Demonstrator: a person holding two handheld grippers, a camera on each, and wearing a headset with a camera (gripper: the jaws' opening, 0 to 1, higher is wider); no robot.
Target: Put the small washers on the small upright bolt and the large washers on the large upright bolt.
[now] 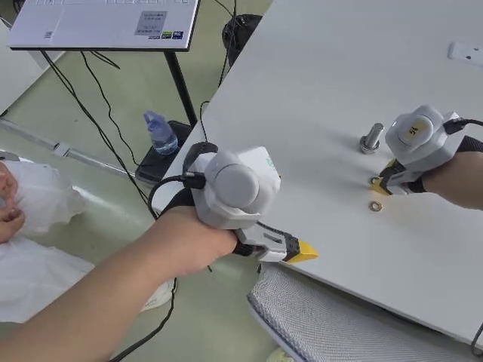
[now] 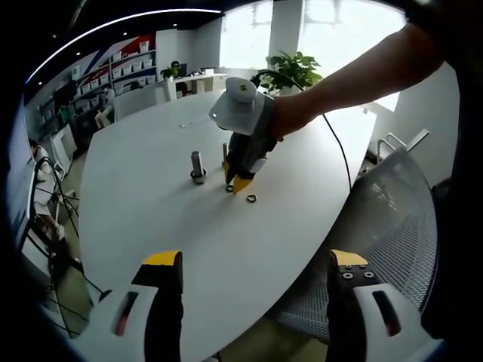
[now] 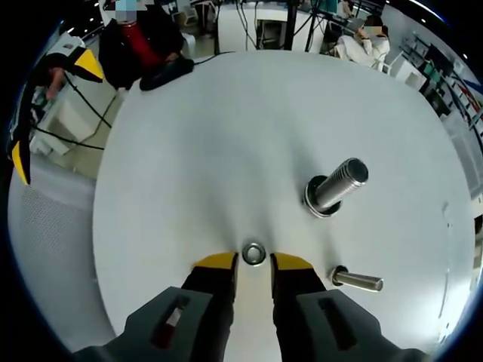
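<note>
Fingers (image 3: pixel 216 262) of the right gripper (image 3: pixel 254 265) are standing narrowly apart at a washer (image 3: pixel 253 253), gripping nothing.
That washer is lying flat on the table (image 3: pixel 211 136) at the mouth of the gap between the yellow tips; a second washer (image 1: pixel 375 206) is lying near it; the small bolt (image 3: pixel 356 280) is standing just beside the right-hand finger and the large bolt (image 3: pixel 337 185) is standing a little farther on; the left gripper (image 2: pixel 255 260) is hanging at the table's near edge above a mesh chair (image 1: pixel 317 317), its jaws gaping wide and holding nothing.
</note>
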